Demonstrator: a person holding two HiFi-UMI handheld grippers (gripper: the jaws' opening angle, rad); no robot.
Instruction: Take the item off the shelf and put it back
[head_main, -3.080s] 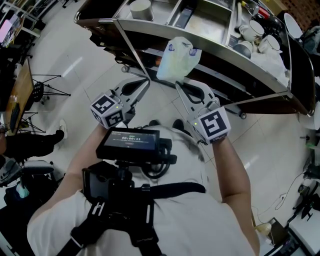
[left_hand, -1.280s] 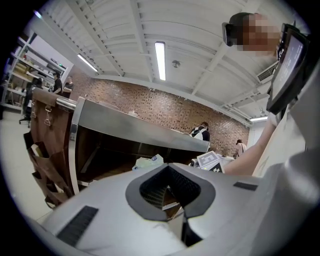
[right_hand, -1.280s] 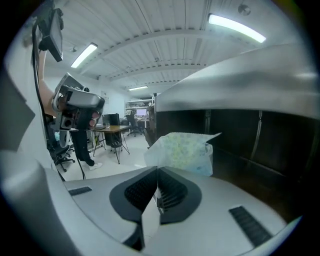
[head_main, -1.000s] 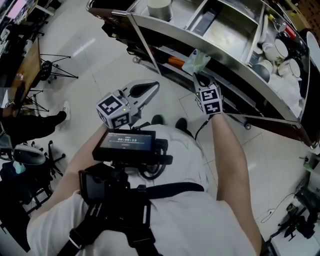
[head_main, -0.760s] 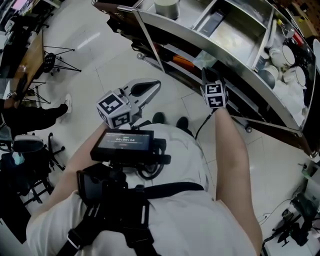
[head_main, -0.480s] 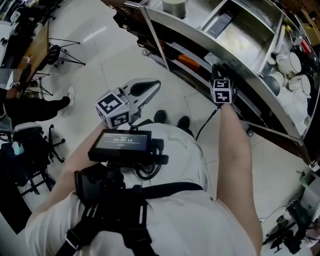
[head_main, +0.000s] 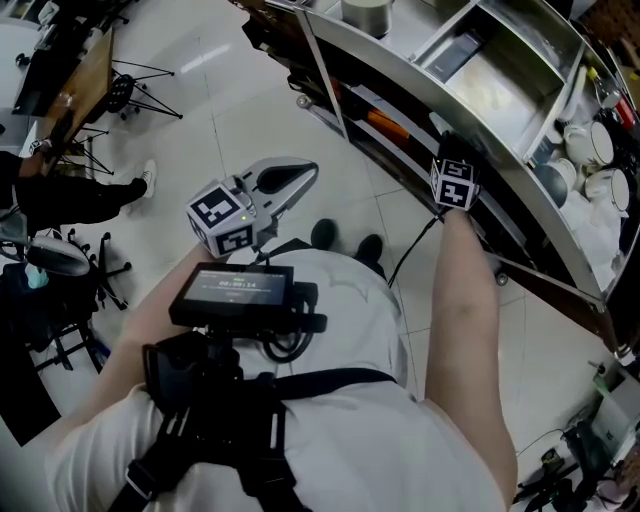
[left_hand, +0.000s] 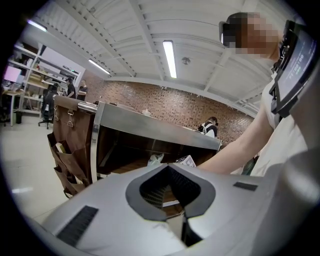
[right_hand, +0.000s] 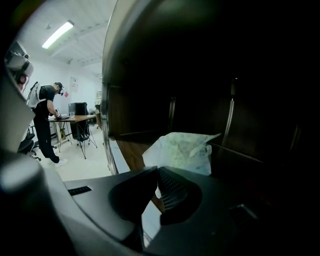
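Note:
The item is a white plastic bag (right_hand: 180, 150), lying on the dark lower level of the metal shelf unit (head_main: 400, 90). My right gripper (right_hand: 156, 170) reaches in under the upper tier and is shut on the bag's near edge. In the head view only its marker cube (head_main: 455, 183) shows; jaws and bag are hidden under the shelf edge. The left gripper view catches the bag (left_hand: 155, 160) beside that cube. My left gripper (head_main: 312, 168) hangs out in front of the shelf, shut and empty.
Cups and bowls (head_main: 600, 150) crowd the top tier's right end and a round container (head_main: 365, 12) stands at its back. An orange object (head_main: 385, 125) lies on the lower level to the left. A seated person (head_main: 70, 195) and a tripod (head_main: 130, 85) are at far left.
My right gripper has gone from in front of the shelf to under its upper tier, taking the bag along; the bag is now out of the head view. The left gripper has hardly moved.

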